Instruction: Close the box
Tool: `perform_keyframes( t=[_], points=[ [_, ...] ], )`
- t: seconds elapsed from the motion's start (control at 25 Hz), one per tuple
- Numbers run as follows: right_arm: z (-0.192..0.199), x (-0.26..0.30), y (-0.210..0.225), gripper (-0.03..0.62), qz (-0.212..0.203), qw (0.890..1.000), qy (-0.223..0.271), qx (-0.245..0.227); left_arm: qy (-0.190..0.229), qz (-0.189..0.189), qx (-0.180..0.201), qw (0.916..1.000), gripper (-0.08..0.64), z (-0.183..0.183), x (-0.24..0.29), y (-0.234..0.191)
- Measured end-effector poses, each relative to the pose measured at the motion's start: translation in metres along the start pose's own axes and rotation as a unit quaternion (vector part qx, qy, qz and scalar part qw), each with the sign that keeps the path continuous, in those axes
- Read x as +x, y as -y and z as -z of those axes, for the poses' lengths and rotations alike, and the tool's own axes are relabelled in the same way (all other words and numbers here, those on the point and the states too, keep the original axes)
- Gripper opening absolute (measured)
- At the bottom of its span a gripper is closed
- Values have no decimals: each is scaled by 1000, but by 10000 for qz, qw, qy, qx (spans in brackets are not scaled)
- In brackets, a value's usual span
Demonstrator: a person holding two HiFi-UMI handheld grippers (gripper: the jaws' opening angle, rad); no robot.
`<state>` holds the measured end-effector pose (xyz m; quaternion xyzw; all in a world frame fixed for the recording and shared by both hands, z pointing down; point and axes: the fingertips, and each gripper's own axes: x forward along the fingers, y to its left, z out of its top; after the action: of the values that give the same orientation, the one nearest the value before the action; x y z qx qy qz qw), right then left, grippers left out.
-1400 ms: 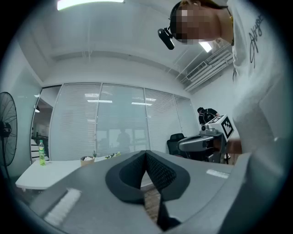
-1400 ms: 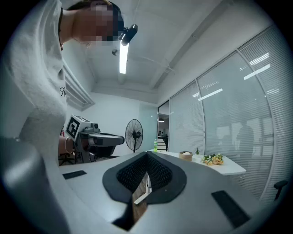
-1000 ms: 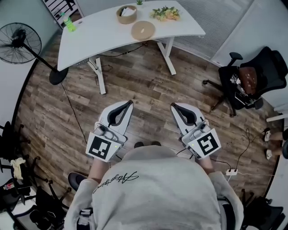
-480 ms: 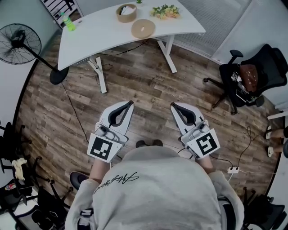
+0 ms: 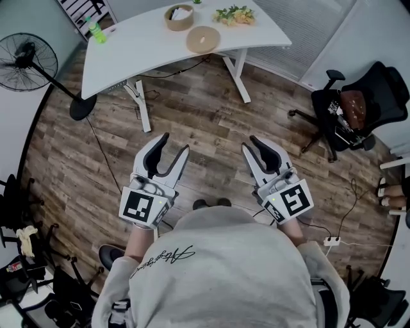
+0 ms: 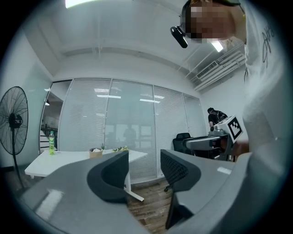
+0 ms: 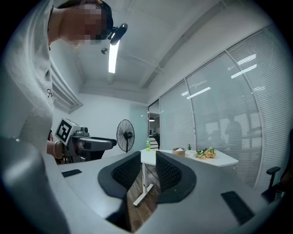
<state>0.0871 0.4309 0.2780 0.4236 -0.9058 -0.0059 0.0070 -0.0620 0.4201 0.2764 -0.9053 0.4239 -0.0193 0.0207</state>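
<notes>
A round tan box (image 5: 180, 17) stands open on the white table (image 5: 141, 48) far ahead, its flat round lid (image 5: 204, 40) lying beside it. Both grippers hang over the wooden floor, well short of the table. My left gripper (image 5: 174, 144) has its jaws opening, a clear gap between them and nothing in it. My right gripper (image 5: 251, 143) is opening too, by a narrow gap, also empty. In the left gripper view the left gripper (image 6: 144, 169) faces the distant box (image 6: 95, 152). In the right gripper view the right gripper (image 7: 148, 167) faces the box (image 7: 178, 151).
On the table lie a bunch of flowers (image 5: 234, 15) and a green bottle (image 5: 96, 32). A standing fan (image 5: 29, 61) is at the left, a black office chair (image 5: 359, 109) at the right. A power strip (image 5: 330, 244) and cable lie on the floor.
Both grippers' jaws were together and have now parted, the left widely, the right slightly. The left gripper has turned a little to the left.
</notes>
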Motion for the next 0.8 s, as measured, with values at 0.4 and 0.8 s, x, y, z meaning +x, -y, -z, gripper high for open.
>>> perform_keyframes(
  t=[0.4,0.8],
  points=[
    [3,2,11,348,550,9971,141,510,148,-436,-170,9988,405,-1,-16,-26],
    [10,11,-9,374,658,9967,47,478,128,-324,-232,9991,413,8,-29,-37]
  ],
)
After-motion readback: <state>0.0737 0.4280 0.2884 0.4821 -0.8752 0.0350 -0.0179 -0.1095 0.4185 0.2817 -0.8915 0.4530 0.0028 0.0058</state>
